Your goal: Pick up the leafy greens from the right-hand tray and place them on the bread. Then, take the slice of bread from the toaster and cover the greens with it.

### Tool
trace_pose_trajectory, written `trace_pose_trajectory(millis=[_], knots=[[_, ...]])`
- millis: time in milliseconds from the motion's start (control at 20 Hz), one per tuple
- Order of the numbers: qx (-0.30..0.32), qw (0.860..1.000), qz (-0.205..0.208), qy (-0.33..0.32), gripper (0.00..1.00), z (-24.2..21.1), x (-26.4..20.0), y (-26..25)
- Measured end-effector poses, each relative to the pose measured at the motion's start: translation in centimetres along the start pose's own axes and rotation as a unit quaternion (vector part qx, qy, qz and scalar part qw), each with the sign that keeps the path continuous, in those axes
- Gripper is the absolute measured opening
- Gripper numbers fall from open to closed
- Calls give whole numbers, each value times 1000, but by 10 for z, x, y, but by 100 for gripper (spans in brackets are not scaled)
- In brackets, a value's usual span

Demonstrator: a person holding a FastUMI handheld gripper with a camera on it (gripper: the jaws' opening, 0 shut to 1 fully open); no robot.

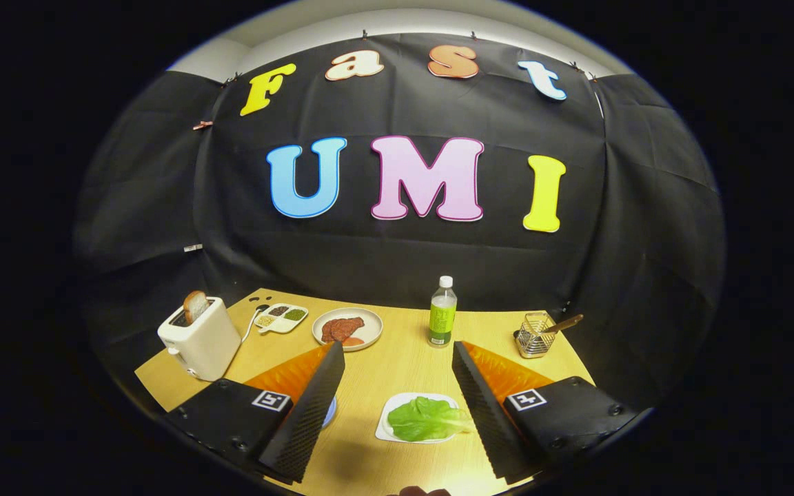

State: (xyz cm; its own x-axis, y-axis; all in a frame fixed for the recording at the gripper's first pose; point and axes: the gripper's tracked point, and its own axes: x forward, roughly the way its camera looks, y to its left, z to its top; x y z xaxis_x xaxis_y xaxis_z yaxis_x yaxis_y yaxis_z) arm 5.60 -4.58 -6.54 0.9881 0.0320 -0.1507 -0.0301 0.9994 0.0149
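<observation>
Between the gripper's spread fingers, the leafy greens lie lengthwise across their white tray.

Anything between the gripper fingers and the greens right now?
Nothing. In the gripper view the open gripper hangs above the table; the greens lie on their white tray between the fingers, nearer the right one, with bare tabletop around.

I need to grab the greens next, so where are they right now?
In the gripper view the leafy greens lie on a small white tray on the table, between the open gripper's fingers, nearer the right finger.
</observation>
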Motion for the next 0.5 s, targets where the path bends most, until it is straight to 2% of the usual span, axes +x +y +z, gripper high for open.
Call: trace_pose_trajectory(millis=[350,500], knots=[[-8,997,27,71,98,-51,42,-17],[-31,992,45,116,98,-90,62,-23]])
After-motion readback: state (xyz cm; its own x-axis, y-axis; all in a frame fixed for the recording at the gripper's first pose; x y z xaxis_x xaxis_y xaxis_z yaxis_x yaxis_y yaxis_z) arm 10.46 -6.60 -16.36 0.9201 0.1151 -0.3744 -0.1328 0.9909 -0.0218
